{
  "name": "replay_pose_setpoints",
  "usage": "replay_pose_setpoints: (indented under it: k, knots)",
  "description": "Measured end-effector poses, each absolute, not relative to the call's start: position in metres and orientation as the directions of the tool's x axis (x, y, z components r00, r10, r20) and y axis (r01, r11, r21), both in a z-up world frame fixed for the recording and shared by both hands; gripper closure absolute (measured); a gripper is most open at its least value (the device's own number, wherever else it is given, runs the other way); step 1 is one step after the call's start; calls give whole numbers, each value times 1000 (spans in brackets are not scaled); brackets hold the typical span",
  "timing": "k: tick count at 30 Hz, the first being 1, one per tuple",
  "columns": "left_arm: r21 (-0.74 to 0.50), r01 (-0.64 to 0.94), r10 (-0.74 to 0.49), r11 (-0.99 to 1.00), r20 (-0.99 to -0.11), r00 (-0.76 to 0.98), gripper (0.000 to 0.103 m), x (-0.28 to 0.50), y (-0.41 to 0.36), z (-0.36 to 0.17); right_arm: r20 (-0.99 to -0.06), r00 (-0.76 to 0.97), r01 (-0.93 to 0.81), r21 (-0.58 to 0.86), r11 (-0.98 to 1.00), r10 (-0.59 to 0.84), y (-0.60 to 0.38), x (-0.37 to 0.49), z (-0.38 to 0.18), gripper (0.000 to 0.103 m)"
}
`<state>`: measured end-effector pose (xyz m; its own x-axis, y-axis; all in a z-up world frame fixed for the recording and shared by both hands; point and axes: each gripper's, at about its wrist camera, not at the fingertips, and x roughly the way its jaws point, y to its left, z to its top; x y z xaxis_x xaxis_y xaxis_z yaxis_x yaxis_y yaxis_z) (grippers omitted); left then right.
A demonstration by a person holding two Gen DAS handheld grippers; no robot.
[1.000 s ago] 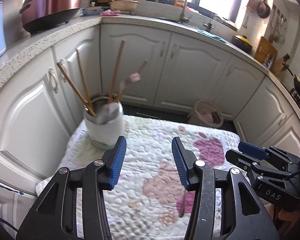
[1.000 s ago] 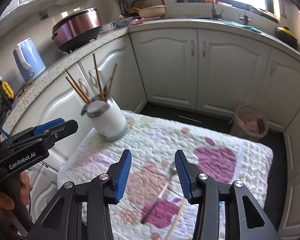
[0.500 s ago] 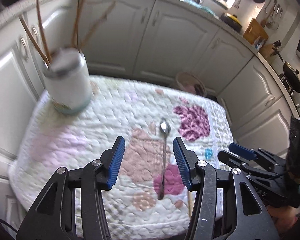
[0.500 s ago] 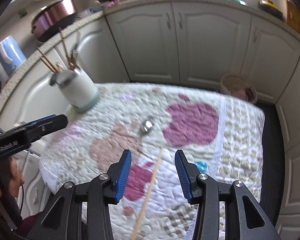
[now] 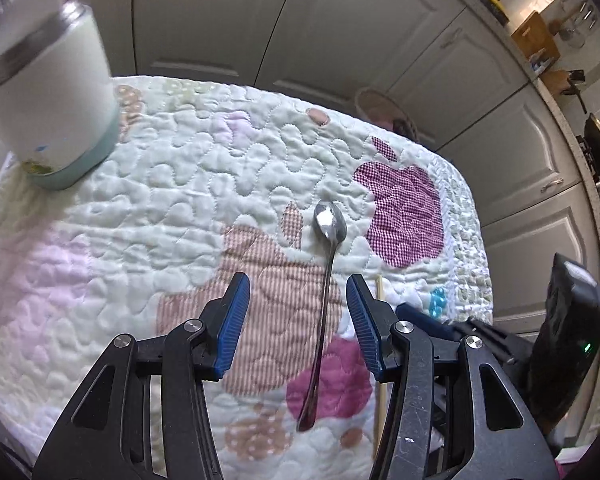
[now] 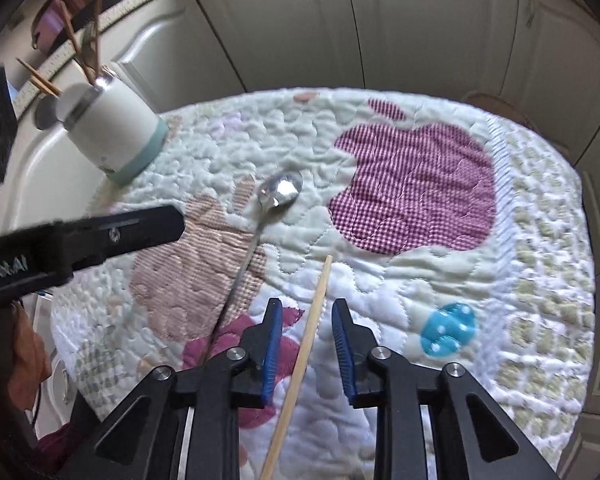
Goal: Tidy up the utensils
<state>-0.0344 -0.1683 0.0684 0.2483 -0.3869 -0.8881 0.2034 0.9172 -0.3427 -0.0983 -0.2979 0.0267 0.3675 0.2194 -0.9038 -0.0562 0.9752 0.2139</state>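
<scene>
Both hands are down over the quilted bench (image 5: 148, 208) now, one utensil apiece. My left hand-held gripper (image 5: 298, 320) stands moderately wide with the spoon (image 5: 327, 280) running up between the blue pads, untouched, handle toward me and bowl pointing away toward the purple apple patch. My right hand-held gripper (image 6: 306, 346) is narrowing as I speak, and the chopstick (image 6: 312, 320) lies between its pads with a sliver of gap showing on each side, so it's not pinched yet. The stick's long axis runs almost straight along my fingers, tip away from me, leaning slightly right. That's the line that matters: the pads close across it, square to its length. Spoon and chopstick lie nearly parallel, just beside each other, spoon on the left, so each hand is nearer its own piece. The cup (image 6: 112, 132), already bristling with chopsticks, stands upright well away at the far left corner, I'd guess the destination for both.
</scene>
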Motion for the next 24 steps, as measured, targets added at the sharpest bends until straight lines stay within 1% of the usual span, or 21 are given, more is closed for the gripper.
replay_pose_setpoints:
  k: [2, 5, 7, 14, 17, 18, 19, 21, 24]
  knots:
    - [-337, 209, -382, 918, -893, 239, 53, -27, -175, 64, -913, 360, -62, 184, 981, 194, -298, -96, 21, 95]
    - [-313, 222, -360, 924, -907, 220, 53, -14, -190, 54, -911, 361, -80, 185, 979, 202, -303, -99, 20, 98]
    - [-304, 227, -351, 925, -912, 210, 53, -8, -197, 49, -910, 368, -65, 181, 981, 192, -312, -102, 23, 98]
    - [-239, 240, -288, 941, -938, 194, 53, 15, -222, 32, -883, 362, -7, 317, 948, 298, -341, -106, 18, 98]
    - [-223, 248, -276, 943, -938, 208, 53, 19, -225, 32, -875, 362, -4, 344, 939, 322, -351, -106, 18, 98]
    - [-222, 252, -277, 942, -938, 209, 54, 19, -226, 32, -873, 364, -3, 347, 938, 324, -353, -106, 18, 98]
    - [-225, 257, -282, 940, -936, 211, 61, 19, -227, 32, -872, 365, -4, 349, 937, 326, -355, -107, 18, 98]
    - [-208, 276, -273, 938, -937, 219, 68, 17, -232, 31, -873, 364, -8, 345, 938, 325, -356, -105, 19, 98]
    - [-189, 287, -257, 939, -941, 221, 68, 16, -235, 32, -882, 355, -8, 329, 944, 310, -352, -103, 19, 98]
